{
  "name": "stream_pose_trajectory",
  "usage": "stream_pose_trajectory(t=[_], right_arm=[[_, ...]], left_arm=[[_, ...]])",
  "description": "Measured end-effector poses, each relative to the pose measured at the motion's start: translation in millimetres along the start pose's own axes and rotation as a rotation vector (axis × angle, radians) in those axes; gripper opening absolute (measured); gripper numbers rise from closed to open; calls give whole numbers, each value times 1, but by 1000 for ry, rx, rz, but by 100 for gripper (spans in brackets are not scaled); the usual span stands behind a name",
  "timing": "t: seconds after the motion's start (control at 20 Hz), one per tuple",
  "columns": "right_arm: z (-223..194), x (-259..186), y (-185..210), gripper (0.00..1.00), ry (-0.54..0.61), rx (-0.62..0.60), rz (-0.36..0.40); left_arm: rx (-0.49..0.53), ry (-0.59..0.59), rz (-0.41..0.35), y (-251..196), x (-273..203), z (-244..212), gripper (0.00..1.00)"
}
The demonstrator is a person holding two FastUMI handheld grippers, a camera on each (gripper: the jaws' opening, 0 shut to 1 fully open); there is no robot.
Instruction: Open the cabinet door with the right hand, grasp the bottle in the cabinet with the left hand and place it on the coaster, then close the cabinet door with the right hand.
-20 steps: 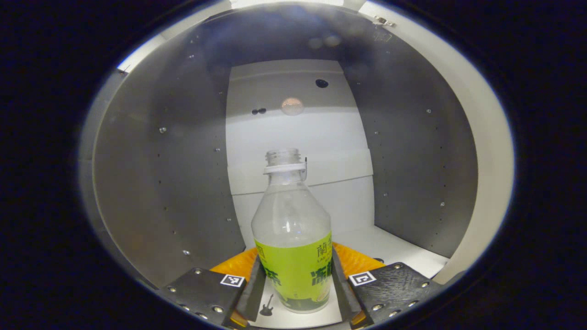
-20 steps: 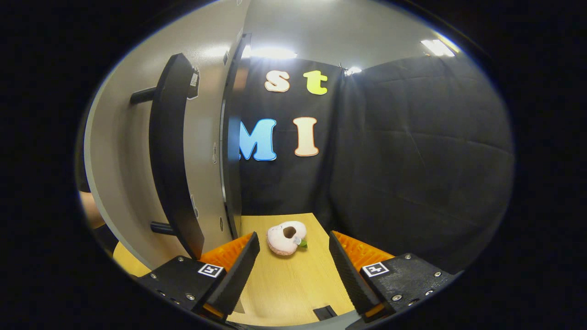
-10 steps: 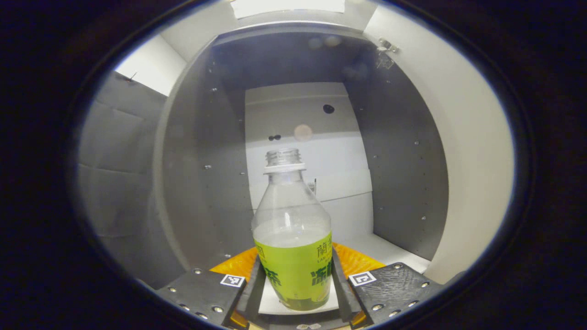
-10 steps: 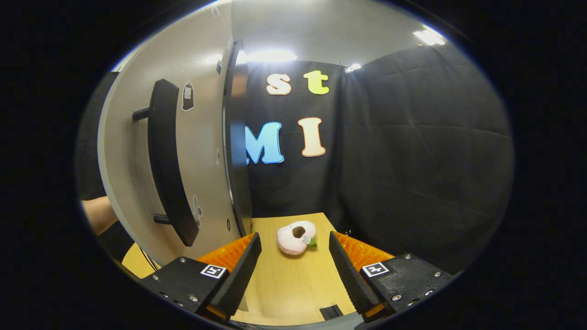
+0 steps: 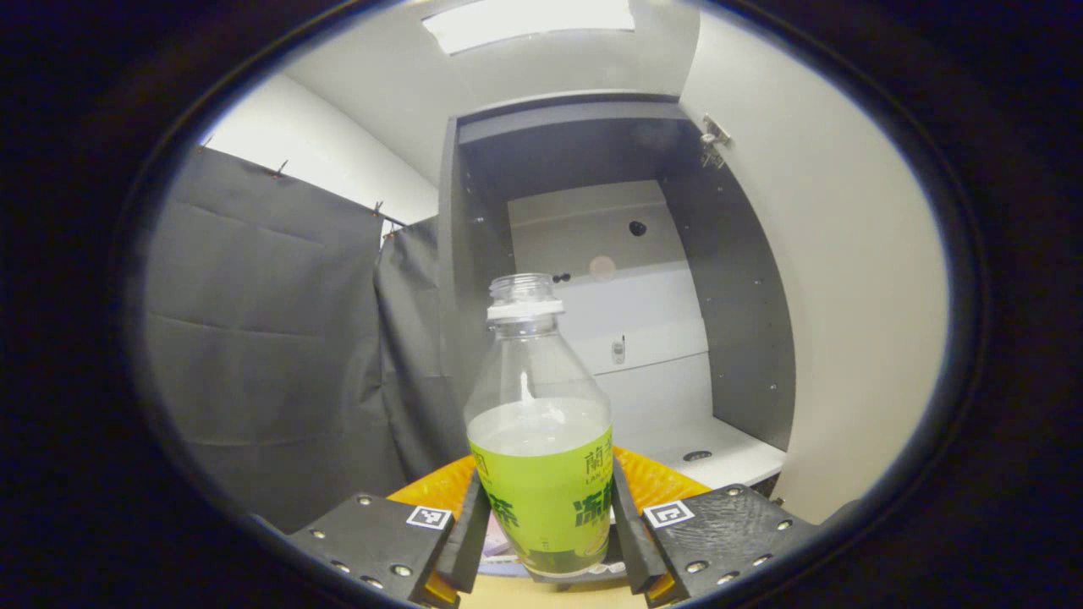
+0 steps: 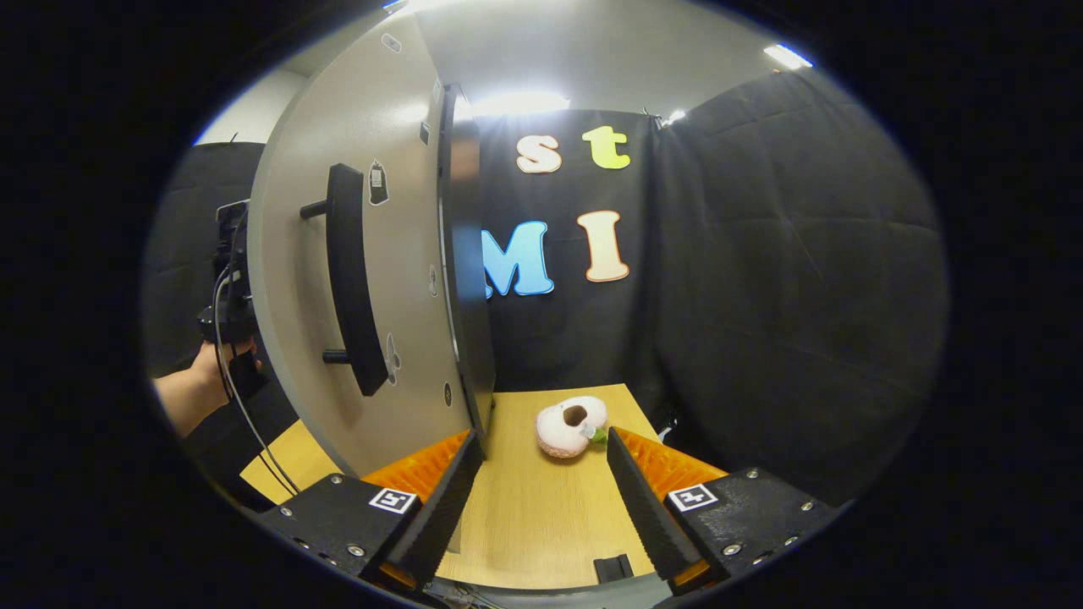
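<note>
A clear uncapped bottle (image 5: pixel 538 423) with a green label stands upright between the fingers of my left gripper (image 5: pixel 541 529), which is shut on it. It is held outside the grey cabinet (image 5: pixel 618 254), whose inside lies open behind it. In the right gripper view the open cabinet door (image 6: pixel 381 254) with its black bar handle (image 6: pixel 351 279) stands to the left. My right gripper (image 6: pixel 541 499) is open over the wooden table (image 6: pixel 525 524), apart from the door. At the far left, past the door, a hand (image 6: pixel 199 389) holds the other gripper's body.
A pink doughnut-shaped plush toy (image 6: pixel 571 425) lies on the table beyond my right gripper. Black cloth walls close the booth at the back and right. The inside of the open door (image 5: pixel 846 279) stands to the right of the bottle in the left gripper view.
My left gripper has drawn back out of the cabinet with the bottle in it. My right gripper has backed away from the door, which now looks smaller.
</note>
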State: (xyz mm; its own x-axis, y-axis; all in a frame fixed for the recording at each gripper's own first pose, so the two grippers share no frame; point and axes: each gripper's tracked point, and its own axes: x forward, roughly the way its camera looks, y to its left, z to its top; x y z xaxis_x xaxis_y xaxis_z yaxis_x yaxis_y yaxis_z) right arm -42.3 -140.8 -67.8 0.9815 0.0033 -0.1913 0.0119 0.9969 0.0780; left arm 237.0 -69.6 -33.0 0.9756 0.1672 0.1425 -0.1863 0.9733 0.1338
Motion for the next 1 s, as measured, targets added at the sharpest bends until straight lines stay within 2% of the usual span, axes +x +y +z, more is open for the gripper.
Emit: stream_pose_trajectory(t=[0.05,0.2,0.3,0.5,0.55,0.65,0.7,0.85,1.0], right_arm=[[-1,-2,-3,92,0,0,-2],[0,-5,-6,92,-9,10,0],[-2,-3,-6,92,-5,22,0],[-14,1,0,92,44,94,1],[-15,3,1,92,51,112,-6],[-20,13,3,91,61,104,-19],[-26,18,-2,91,72,69,-51],[-51,36,-21,94,121,-9,-128],[-78,48,-38,94,187,-16,-189]], left_arm=[[11,-21,2,2,2,-2,72],[52,-59,0,1,2,-2,61],[81,-70,-13,2,3,-5,62],[116,-78,-17,6,-5,-7,72],[112,-88,-14,5,-2,-10,67],[103,-96,-9,5,-5,-10,67],[104,-88,-2,6,-6,-13,61],[100,-44,25,12,-9,-23,61],[89,18,25,17,-6,-34,67]])
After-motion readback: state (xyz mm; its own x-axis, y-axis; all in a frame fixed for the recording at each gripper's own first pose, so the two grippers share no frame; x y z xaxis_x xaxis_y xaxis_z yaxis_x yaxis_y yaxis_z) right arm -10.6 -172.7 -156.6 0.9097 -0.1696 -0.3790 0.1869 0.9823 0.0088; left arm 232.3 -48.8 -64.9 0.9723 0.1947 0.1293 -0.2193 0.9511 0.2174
